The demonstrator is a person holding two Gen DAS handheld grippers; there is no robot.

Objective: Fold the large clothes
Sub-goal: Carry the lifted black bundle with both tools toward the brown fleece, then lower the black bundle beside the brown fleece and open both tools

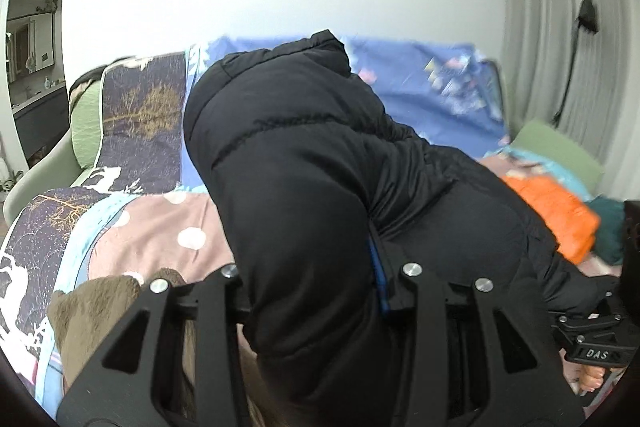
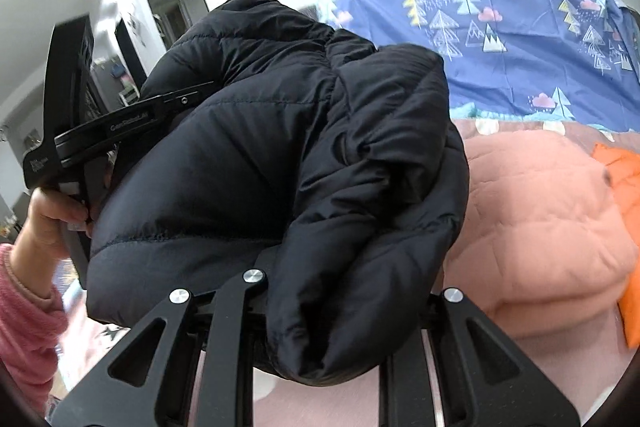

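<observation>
A big black puffer jacket (image 1: 320,163) hangs bunched in front of both cameras, lifted above the bed. My left gripper (image 1: 320,291) is shut on the black jacket, with cloth draped over its fingers and hiding the tips. My right gripper (image 2: 320,291) is shut on the same jacket (image 2: 280,147), fabric folded over and between its fingers. In the right wrist view the left gripper's handle (image 2: 108,131) shows at the left, held by a hand in a pink sleeve. The right gripper's body (image 1: 592,331) shows at the lower right of the left wrist view.
The bed carries a patchwork cover (image 1: 152,227) and a blue tree-print sheet (image 2: 520,47) against the wall. A peach quilted garment (image 2: 540,227), an orange garment (image 1: 556,211), a teal item (image 1: 608,227) and a brown fleece (image 1: 96,311) lie on it. A green chair (image 1: 52,163) stands left.
</observation>
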